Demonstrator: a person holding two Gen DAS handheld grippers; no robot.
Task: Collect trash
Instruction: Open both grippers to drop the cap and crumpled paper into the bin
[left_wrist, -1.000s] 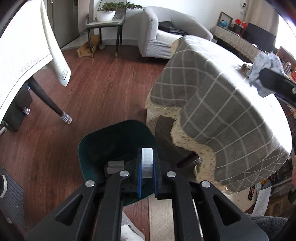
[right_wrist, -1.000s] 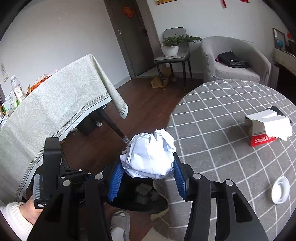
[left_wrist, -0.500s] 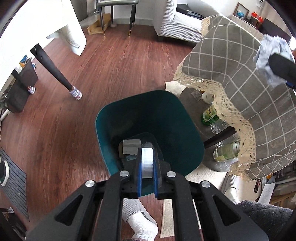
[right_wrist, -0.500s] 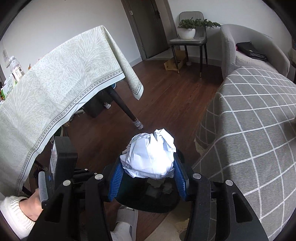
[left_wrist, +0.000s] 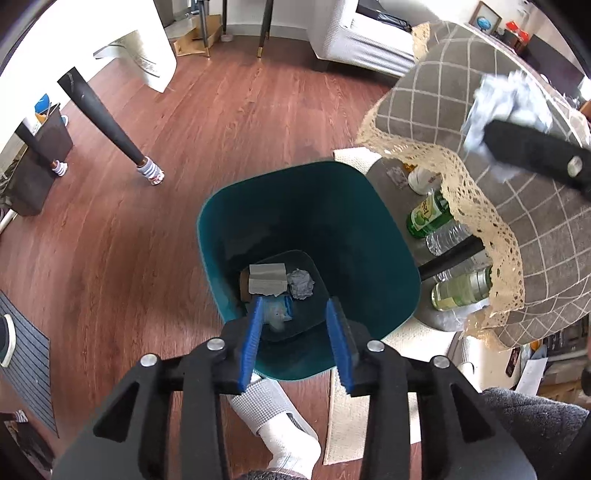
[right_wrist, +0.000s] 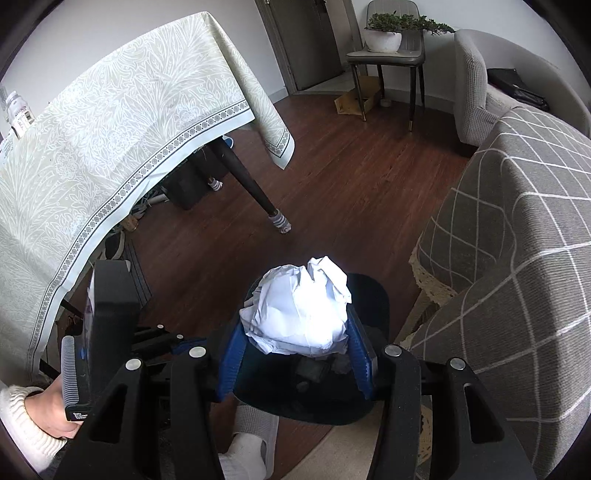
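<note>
A teal trash bin (left_wrist: 354, 206) stands on the wood floor beside the round table. My left gripper (left_wrist: 297, 339) is open and empty just above the bin's near rim. Inside the bin lie a small white cap-like piece (left_wrist: 277, 317), folded grey card (left_wrist: 267, 277) and a crumpled grey wad (left_wrist: 301, 282). My right gripper (right_wrist: 297, 350) is shut on a crumpled white paper ball (right_wrist: 299, 310) and holds it above the bin (right_wrist: 373, 299). That paper ball also shows in the left wrist view (left_wrist: 502, 99), high at the right over the table edge.
A round table with a grey checked cloth (left_wrist: 535, 206) stands right of the bin, with bottles (left_wrist: 428, 214) on its lower shelf. A table with a pale green cloth (right_wrist: 110, 129) and its dark leg (right_wrist: 251, 188) stand at the left. My slippered foot (left_wrist: 273, 410) is beside the bin.
My left gripper has opened and the small white ribbed piece it held has dropped into the bin. My right gripper has carried the paper ball from the table's edge to above the bin.
</note>
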